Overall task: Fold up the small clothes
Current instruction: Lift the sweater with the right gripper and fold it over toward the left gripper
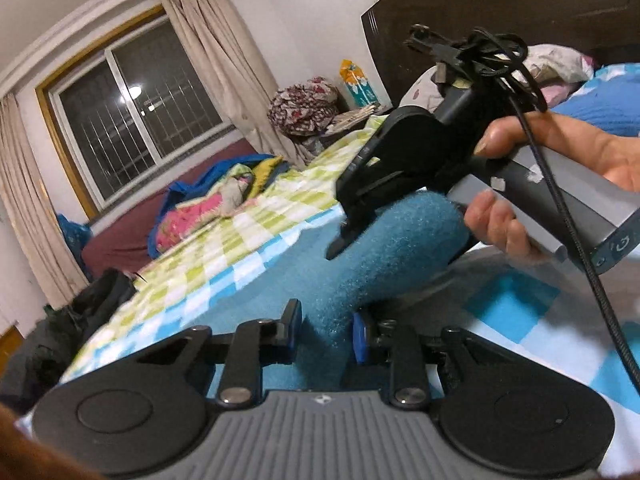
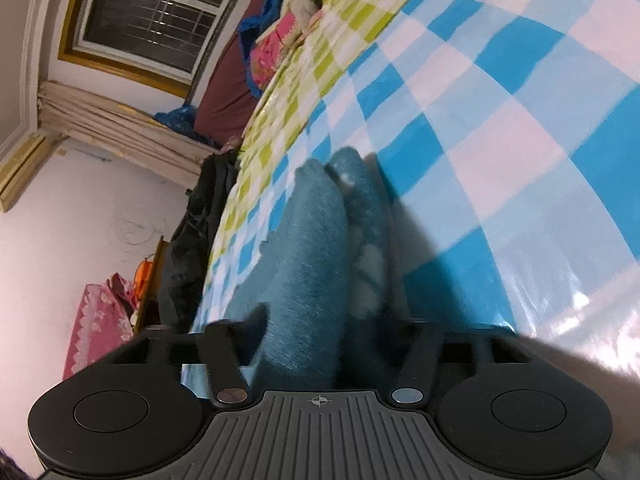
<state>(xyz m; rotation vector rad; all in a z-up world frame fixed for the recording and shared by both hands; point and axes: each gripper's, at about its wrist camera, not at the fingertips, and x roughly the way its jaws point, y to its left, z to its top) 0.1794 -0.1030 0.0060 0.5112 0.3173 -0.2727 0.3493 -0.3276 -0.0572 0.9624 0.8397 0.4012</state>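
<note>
Both grippers are clamped on one teal garment (image 1: 384,248), left gripper (image 1: 326,334) and right gripper (image 2: 332,332), above the checked bed (image 2: 500,128). No finished fold is visible; folding is judged barely begun.

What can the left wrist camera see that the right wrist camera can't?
Only the left wrist view shows the right gripper from outside, the hand holding it, its black cable, the dark headboard and the pillows.

Only the right wrist view shows pale spots on the teal sock and a pink flowered cloth by the wall.

Both show the sock between the fingers, the checked sheet, the window and the pink and blue clothes pile.
</note>
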